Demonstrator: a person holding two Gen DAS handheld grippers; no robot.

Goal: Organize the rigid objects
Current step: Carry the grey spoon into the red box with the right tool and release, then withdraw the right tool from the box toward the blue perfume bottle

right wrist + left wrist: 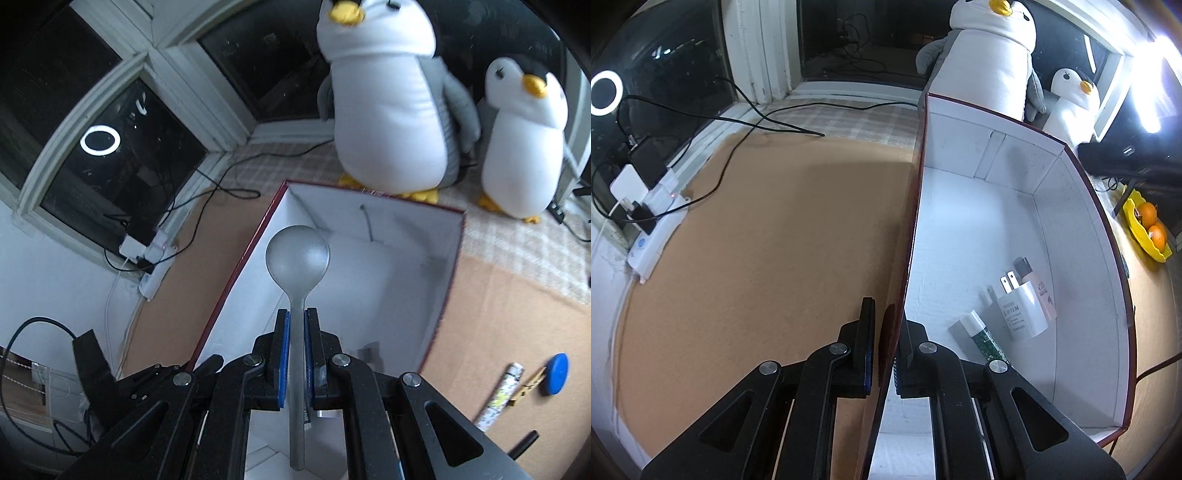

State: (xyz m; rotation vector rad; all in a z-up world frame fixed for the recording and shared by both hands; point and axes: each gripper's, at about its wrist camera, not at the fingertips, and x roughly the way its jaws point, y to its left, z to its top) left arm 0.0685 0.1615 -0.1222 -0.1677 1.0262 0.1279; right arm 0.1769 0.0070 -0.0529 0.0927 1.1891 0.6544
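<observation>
A box (pixel 1082 221) with white inside and dark red outside stands on the tan mat. My left gripper (pixel 888 332) is shut on the box's left wall, one finger outside and one inside. On the box floor lie a white charger plug (pixel 1021 310), a pink tube (pixel 1039 286) with a dark cap and a green-and-white tube (pixel 984 338). In the right wrist view my right gripper (pixel 297 321) is shut on the handle of a grey spoon (pixel 297 254), held above the open box (pixel 448 266) with the bowl pointing away.
Two plush penguins (pixel 391 118) stand behind the box. A power strip with chargers and cables (pixel 652 206) lies at the left by the window. A yellow bowl of oranges (pixel 1150 229) sits at the right. A patterned tube (pixel 498 397), a blue disc (pixel 556 373) and a wooden clothespin lie right of the box.
</observation>
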